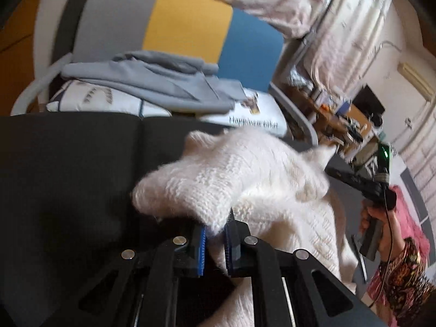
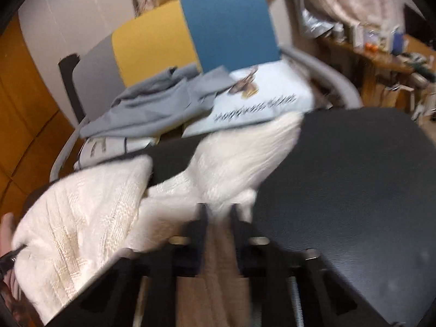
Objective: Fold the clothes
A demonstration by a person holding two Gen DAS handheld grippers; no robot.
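Note:
A fluffy white knit sweater (image 1: 245,174) hangs over a black padded surface (image 1: 68,169). In the left wrist view my left gripper (image 1: 216,227) is shut on a fold of it, the knit pinched between the blue pads (image 1: 202,245). Off to the right a hand holds my right gripper (image 1: 333,174), its tip at the sweater's far corner. In the blurred right wrist view the same sweater (image 2: 81,218) stretches leftward, and my right gripper (image 2: 218,212) is shut on a bunch of it rising from between the fingers.
Behind the black surface (image 2: 354,177) stands a chair with a grey, yellow and blue back (image 1: 188,24). On its seat a folded grey garment (image 1: 163,81) lies on white printed fabric (image 1: 253,114). A cluttered wooden shelf (image 1: 343,120) is at the right.

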